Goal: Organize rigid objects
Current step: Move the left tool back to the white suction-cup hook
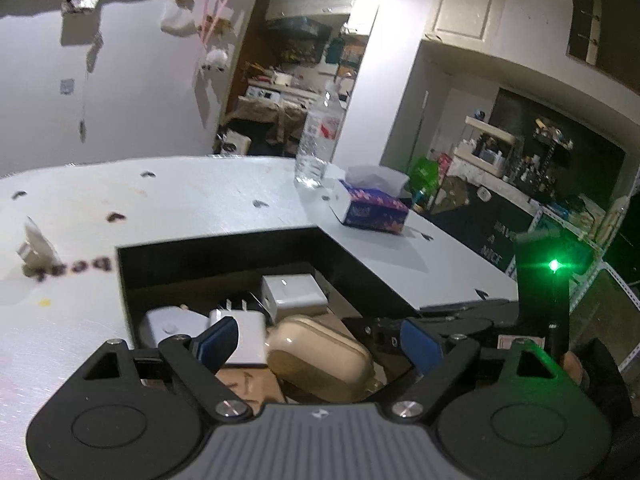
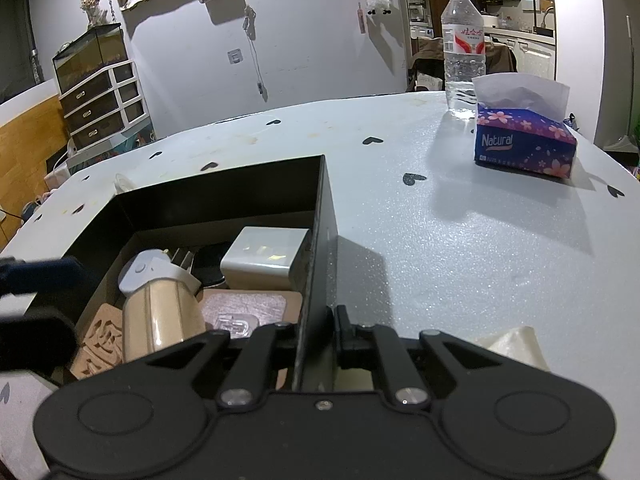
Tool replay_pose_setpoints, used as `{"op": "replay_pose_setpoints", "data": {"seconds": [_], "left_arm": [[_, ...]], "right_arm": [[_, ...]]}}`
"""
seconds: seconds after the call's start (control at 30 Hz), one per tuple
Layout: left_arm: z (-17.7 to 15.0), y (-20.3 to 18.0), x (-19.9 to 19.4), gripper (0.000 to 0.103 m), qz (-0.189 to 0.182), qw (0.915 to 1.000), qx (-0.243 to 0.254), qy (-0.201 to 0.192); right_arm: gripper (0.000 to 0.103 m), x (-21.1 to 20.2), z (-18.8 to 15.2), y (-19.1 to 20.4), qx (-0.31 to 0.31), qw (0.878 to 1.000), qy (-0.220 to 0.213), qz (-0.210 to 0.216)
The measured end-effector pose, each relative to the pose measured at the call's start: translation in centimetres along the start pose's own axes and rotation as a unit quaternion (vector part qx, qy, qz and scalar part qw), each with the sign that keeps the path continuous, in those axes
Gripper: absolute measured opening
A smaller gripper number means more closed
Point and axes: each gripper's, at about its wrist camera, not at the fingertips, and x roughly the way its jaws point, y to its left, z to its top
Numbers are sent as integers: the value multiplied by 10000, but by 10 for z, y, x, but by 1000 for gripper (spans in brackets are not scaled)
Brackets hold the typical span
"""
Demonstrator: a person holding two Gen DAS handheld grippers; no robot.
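Observation:
A black open box [image 1: 352,264] [image 2: 326,216] sits on the pale table. It holds a beige rounded case [image 1: 320,354] [image 2: 160,312], a white plug adapter [image 1: 246,334], a white cube charger [image 1: 294,292] [image 2: 266,256], a pale grey round device [image 1: 168,326] [image 2: 138,270] and cork coasters [image 2: 102,338]. My left gripper [image 1: 320,342] is open above the box, its blue pads either side of the beige case. My right gripper [image 2: 316,336] is shut on the box's right wall near its front corner.
A water bottle [image 2: 462,40] [image 1: 318,136] and a purple tissue box [image 2: 524,140] [image 1: 370,206] stand at the table's far right. A small white object [image 1: 34,246] lies at the left. A white scrap [image 2: 514,346] lies by my right gripper.

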Motion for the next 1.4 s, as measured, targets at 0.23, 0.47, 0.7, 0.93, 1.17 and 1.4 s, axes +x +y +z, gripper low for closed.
{"op": "replay_pose_setpoints", "data": {"seconds": [0.23, 0.47, 0.7, 0.93, 1.17, 1.4], "left_arm": [[8, 11, -20, 93, 489, 9984, -67, -292], [19, 46, -33, 103, 1411, 9875, -371, -603], [23, 99, -31, 103, 2380, 9638, -953, -732], [38, 159, 3, 101, 2635, 9498, -1609, -500], [43, 200, 27, 90, 2674, 9193, -2799, -715], [50, 210, 44, 80, 2703, 9029, -3239, -820]], "right_arm": [[10, 0, 0, 0, 2, 10000, -1, 0], [10, 0, 0, 0, 1, 10000, -2, 1], [10, 0, 0, 0, -3, 10000, -4, 1], [10, 0, 0, 0, -4, 10000, -4, 1], [10, -1, 1, 1, -45, 10000, -17, 5], [10, -1, 0, 3, -65, 10000, -12, 0]]}}
